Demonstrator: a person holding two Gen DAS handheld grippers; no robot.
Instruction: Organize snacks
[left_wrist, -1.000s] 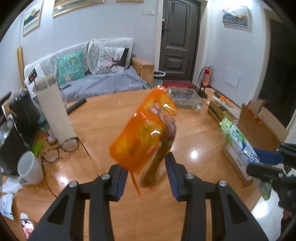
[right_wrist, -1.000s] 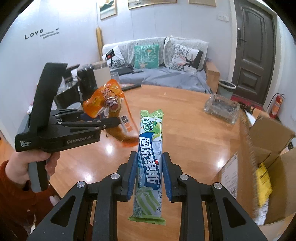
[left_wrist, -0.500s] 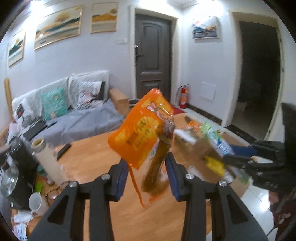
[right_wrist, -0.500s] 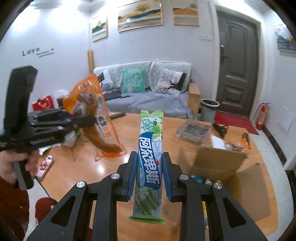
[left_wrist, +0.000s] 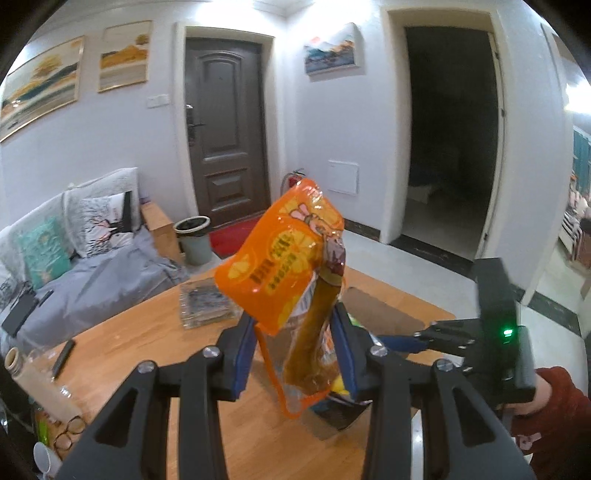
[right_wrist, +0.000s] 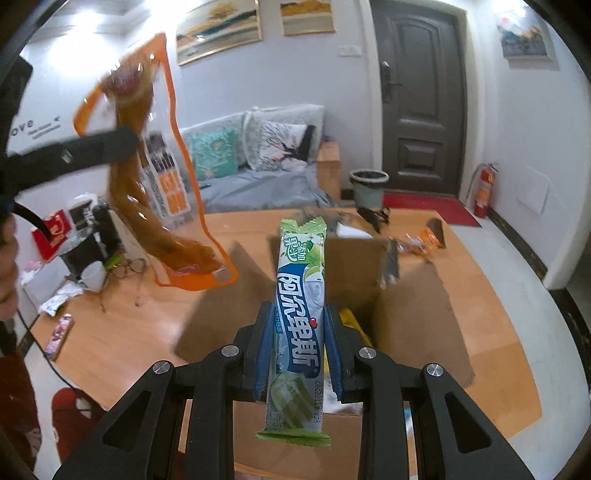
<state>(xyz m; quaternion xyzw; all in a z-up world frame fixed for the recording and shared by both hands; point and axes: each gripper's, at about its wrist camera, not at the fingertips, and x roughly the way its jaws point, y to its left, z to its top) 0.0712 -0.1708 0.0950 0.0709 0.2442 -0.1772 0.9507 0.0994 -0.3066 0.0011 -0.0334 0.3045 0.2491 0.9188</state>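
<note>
Both snack packs (left_wrist: 280, 273) (right_wrist: 301, 310) now above box (right_wrist: 406, 306)

Open cardboard box (right_wrist: 406, 306) below the jaws, flaps spread, bare bench (right_wrist: 122, 332) left, orange snack bag (right_wrist: 147, 155) hanging upper left

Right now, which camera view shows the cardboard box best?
The right wrist view: the box lies open below the green bar, flaps spread and its inside visible. In the left wrist view, the orange pack and the left gripper hide most of it.
</note>
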